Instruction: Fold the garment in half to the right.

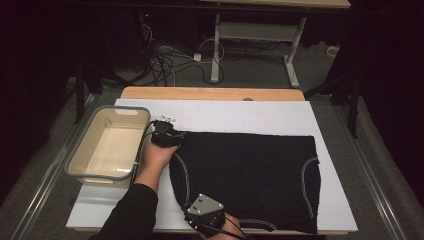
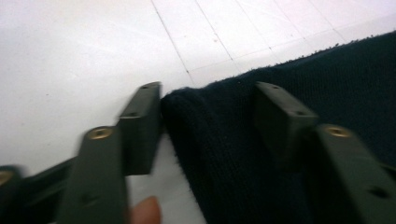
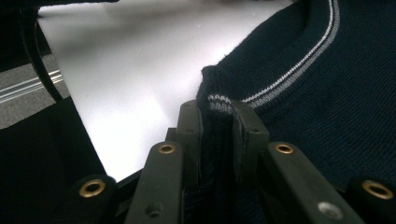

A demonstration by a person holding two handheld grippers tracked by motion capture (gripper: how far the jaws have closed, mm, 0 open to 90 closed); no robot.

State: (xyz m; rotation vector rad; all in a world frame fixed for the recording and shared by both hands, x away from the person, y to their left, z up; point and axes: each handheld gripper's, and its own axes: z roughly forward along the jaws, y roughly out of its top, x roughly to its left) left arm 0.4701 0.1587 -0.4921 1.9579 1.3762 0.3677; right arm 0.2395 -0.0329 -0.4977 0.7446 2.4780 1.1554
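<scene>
Black sleeve (image 1: 131, 212), brass-screwed black tool (image 3: 215, 128)

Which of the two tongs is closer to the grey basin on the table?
Left. The left tongs sit at the dark garment's far left corner, just beside the basin. The right tongs grip the garment's near edge, farther away.

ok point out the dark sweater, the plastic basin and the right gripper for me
dark sweater (image 1: 245, 167): high view, middle of the flat knit body.
plastic basin (image 1: 131, 147): high view, its grey rim on the sweater's side.
right gripper (image 3: 219, 119): right gripper view, between the jaws, which pinch the sweater's striped edge.
</scene>
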